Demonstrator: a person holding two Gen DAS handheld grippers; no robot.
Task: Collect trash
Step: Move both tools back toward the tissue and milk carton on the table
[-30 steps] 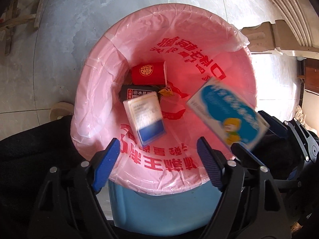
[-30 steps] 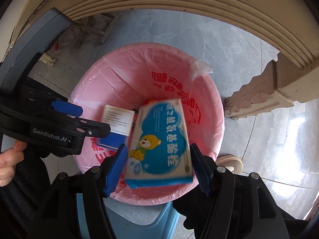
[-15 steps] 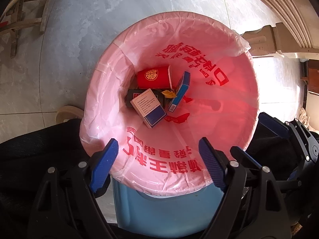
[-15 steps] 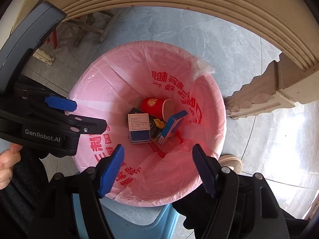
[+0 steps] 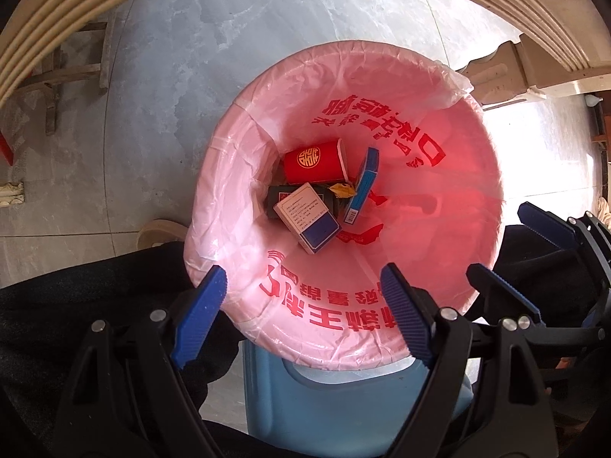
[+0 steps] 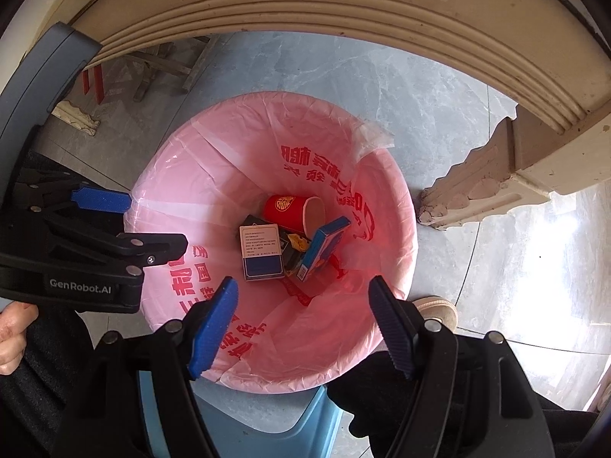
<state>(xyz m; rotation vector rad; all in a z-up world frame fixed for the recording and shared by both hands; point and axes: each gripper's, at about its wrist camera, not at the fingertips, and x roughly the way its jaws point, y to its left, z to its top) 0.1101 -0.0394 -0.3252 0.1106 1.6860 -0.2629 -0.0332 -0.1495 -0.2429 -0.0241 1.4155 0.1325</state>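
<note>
Below both grippers stands a blue bin with a pink liner (image 5: 439,252) (image 6: 183,175). At its bottom lie a red paper cup (image 5: 313,162) (image 6: 286,210), a white-and-blue box (image 5: 307,217) (image 6: 261,252), a dark box (image 5: 277,198) and a yellow wrapper (image 5: 343,190). A blue carton (image 5: 362,187) (image 6: 324,248) leans on its edge beside the cup. My left gripper (image 5: 301,305) (image 6: 130,225) hangs open and empty over the near rim. My right gripper (image 6: 301,320) (image 5: 523,255) is open too, with nothing between its fingers.
A beige moulded table edge (image 6: 343,11) arcs over the far side, and its carved leg (image 6: 469,187) stands right of the bin. Grey marble floor (image 5: 229,57) surrounds the bin. A wooden stool (image 5: 65,72), a shoe (image 6: 435,305), dark trousers (image 5: 76,305) and a hand (image 6: 11,332) are near.
The blue carton left my right gripper and dropped into the bin, where it now leans on edge. The white-and-blue box also settled at the bottom. The left view tilted up.
</note>
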